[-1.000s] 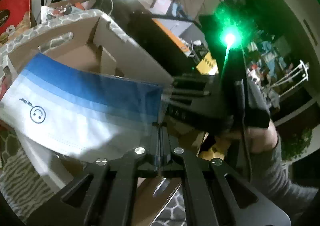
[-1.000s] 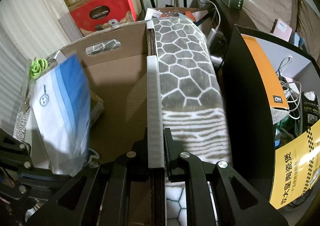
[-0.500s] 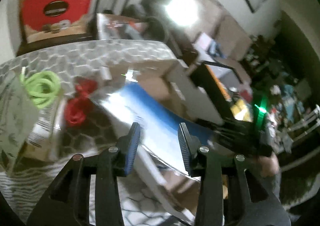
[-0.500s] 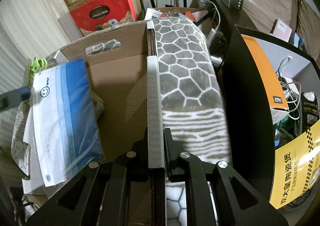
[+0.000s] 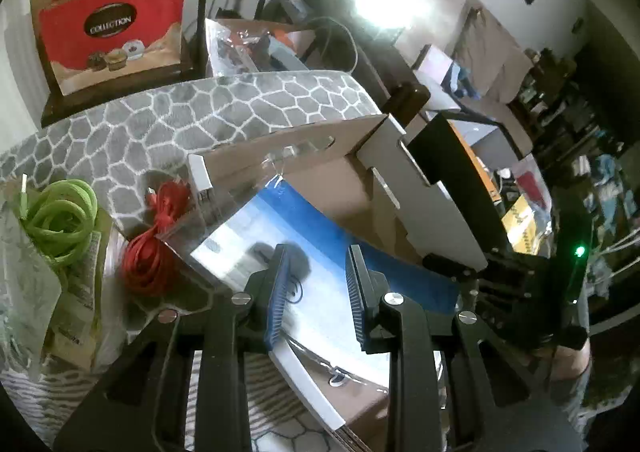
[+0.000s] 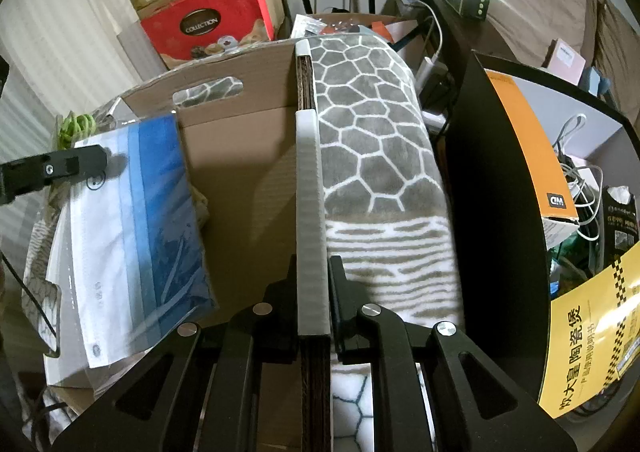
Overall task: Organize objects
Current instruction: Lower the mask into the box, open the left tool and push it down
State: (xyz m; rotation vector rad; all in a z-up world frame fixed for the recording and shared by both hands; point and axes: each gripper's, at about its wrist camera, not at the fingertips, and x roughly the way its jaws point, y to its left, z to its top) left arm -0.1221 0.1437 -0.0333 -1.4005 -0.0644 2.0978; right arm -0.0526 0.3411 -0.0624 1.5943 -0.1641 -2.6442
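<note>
A clear pack of blue-and-white face masks [image 6: 136,228] lies across the left rim of an open cardboard box [image 6: 240,180]; it also shows in the left wrist view [image 5: 316,248]. My left gripper [image 5: 316,288] is open and empty, just above the pack; one of its fingers [image 6: 52,170] shows at the pack's top left. My right gripper [image 6: 314,292] is shut on the box's right wall [image 6: 308,180] and holds it. A red cable [image 5: 150,252] and a green cable [image 5: 60,220] lie left of the box.
The box sits on a grey honeycomb blanket [image 6: 368,132]. A black and orange box [image 6: 516,188] stands close on the right. Red gift boxes [image 6: 208,24] stand behind. A paper packet [image 5: 76,292] lies under the green cable.
My left gripper let go of the mask pack, opened and drew back above it. The pack now rests on the box's left rim. The right gripper has not moved.
</note>
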